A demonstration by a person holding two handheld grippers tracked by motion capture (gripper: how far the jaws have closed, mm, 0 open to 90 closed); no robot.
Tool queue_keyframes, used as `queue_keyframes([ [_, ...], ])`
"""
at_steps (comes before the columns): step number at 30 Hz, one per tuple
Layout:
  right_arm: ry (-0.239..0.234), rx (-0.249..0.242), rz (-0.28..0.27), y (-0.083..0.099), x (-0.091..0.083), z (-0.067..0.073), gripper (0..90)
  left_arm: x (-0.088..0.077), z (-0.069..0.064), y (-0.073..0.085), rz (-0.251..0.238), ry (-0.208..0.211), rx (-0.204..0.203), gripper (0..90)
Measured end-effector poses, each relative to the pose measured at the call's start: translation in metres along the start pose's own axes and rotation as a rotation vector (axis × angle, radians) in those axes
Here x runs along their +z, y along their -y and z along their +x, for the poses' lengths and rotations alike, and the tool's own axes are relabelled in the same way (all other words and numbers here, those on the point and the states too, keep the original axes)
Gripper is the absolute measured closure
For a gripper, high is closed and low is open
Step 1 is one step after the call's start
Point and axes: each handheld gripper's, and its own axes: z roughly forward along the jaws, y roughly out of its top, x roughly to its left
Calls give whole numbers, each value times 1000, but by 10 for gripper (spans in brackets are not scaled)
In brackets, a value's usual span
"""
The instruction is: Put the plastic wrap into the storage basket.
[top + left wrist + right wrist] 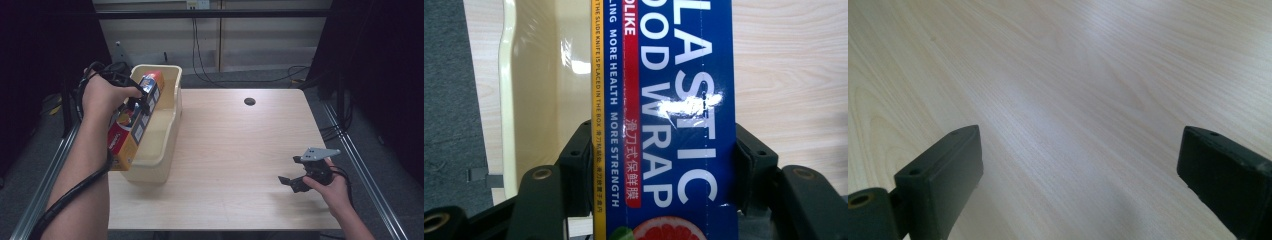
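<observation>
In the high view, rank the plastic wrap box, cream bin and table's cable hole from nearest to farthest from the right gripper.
From the right gripper:
1. Cable hole, toward the table's far edge.
2. Cream bin, at the table's left edge.
3. Plastic wrap box, over the bin's left side, clamped in the left gripper.

High view: fixed above the near edge, facing forward and down, far enough to take in the whole counter, the cream bin at its left and the floor beyond. Left gripper view: very close, looking down along its jaws at the plastic wrap box, with bin and counter behind, both shared with the high view. Right gripper view: low, grazing bare counter.
</observation>
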Motion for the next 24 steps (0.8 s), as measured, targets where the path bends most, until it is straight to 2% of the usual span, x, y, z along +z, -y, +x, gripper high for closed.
queue_keyframes([
  [6, 1, -2, 0, 0, 0, 0, 43, 8, 1, 1, 10, 10, -14, 408],
  [24, -2, -2, -1, -1, 0, 0, 44, 33, 6, 4, 39, 12, -17, 408],
])
